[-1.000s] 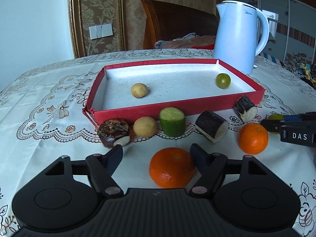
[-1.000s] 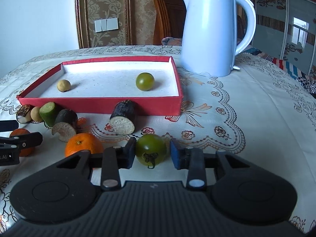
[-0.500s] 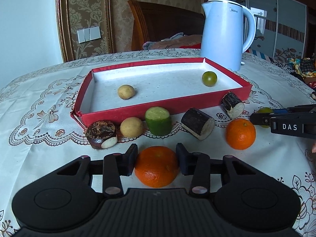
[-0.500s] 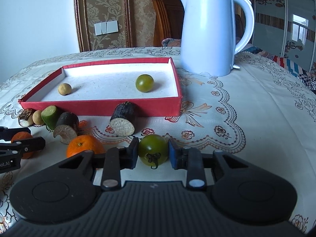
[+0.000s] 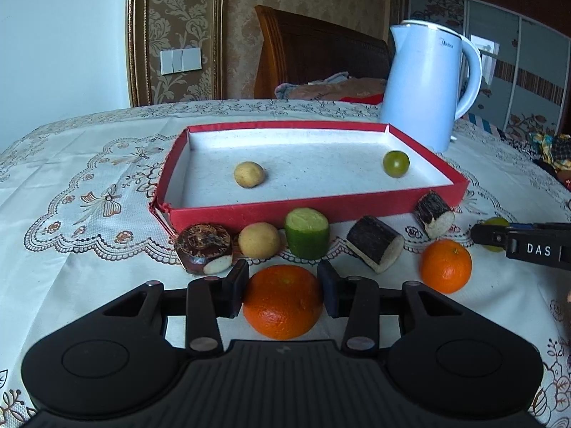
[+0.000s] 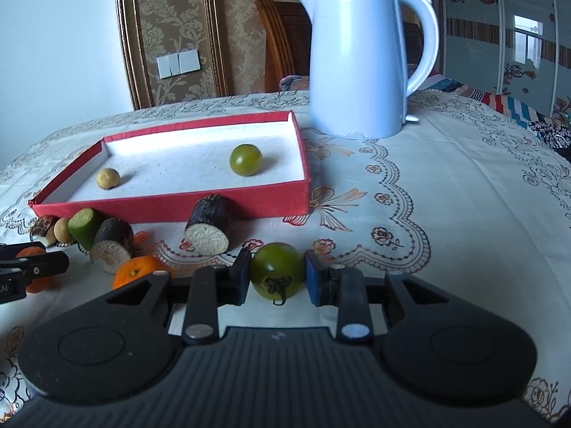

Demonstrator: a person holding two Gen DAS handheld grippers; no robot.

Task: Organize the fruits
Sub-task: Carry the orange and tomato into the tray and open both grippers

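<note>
Lace tablecloth (image 5: 71, 242) hosts both grabs: left gripper (image 5: 282, 287) clamps an orange (image 5: 283, 301), right gripper (image 6: 276, 278) clamps a green tomato (image 6: 277, 274), red tray (image 5: 249, 210) waiting at twelve o'clock.

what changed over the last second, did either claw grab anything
The left claw has just been closing: a second ago it stood wide around the orange, and now its pads press on it. The right claw tightened from near-contact onto the green tomato. Neither fruit is visibly lifted. The red tray, its two fruits and the pieces in front of it stayed put.
</note>
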